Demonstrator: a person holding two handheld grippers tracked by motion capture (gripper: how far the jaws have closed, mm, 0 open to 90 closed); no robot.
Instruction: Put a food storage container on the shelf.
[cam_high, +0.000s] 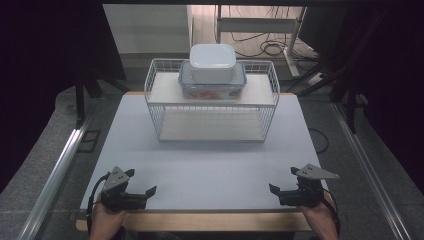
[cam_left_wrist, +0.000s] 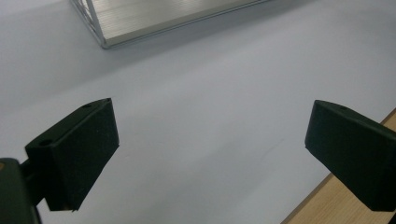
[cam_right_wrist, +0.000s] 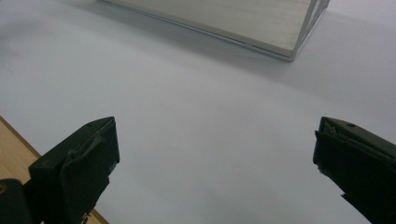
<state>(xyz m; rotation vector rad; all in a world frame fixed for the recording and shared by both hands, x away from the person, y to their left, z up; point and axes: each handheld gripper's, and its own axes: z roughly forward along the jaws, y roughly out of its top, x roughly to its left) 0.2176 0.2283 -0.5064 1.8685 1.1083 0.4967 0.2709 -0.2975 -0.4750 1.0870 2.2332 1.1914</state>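
White box (cam_high: 212, 62) lies long axis across the table atop the rack (cam_high: 165, 120); left gripper (cam_high: 141, 183) and right gripper (cam_high: 283, 180) gape wide

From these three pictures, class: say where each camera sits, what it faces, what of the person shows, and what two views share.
High view: above the near table edge, looking forward and down at the wire rack with stacked containers; both hands, left gripper and right gripper show.
Left gripper view: rides the left gripper, open jaws facing the white mat and the rack's base corner.
Right gripper view: rides the right gripper, open jaws, same mat.
Shared: both gripper views catch the rack's bottom shelf.
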